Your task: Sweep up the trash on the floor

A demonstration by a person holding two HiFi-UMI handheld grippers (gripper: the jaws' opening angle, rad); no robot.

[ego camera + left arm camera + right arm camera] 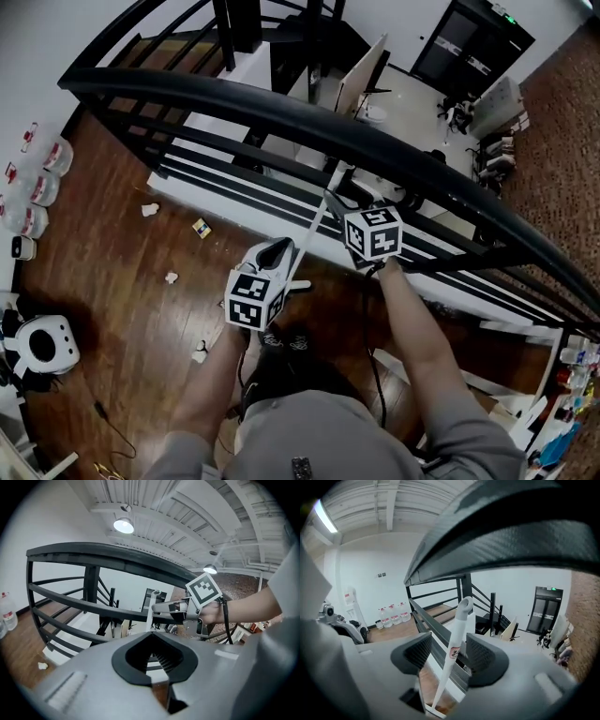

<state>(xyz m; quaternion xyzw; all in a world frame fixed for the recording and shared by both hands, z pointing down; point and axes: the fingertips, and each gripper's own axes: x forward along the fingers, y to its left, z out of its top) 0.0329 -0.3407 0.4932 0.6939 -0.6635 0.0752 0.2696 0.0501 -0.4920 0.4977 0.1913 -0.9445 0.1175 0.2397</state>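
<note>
The black curved metal railing (pixel 281 105) crosses in front of me, with the brown wooden floor (pixel 112 291) on my side of it. The long white plastic handle (pixel 314 225) stands just before the railing, between the parted jaws of my right hand-held gripper (pixel 337 202). My left hand-held gripper (pixel 277 251) sits just left of it, nearer me. Further left, crumpled white paper scraps (pixel 172 277) lie scattered on the floor, and clear plastic water bottles (pixel 42 183) line the far left wall.

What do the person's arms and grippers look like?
The left gripper and right gripper have grey shells and black ribbed pads; each carries a white cube with black square markers. A black cable passes the right wrist. Forearms bare; grey short-sleeved top.
</note>
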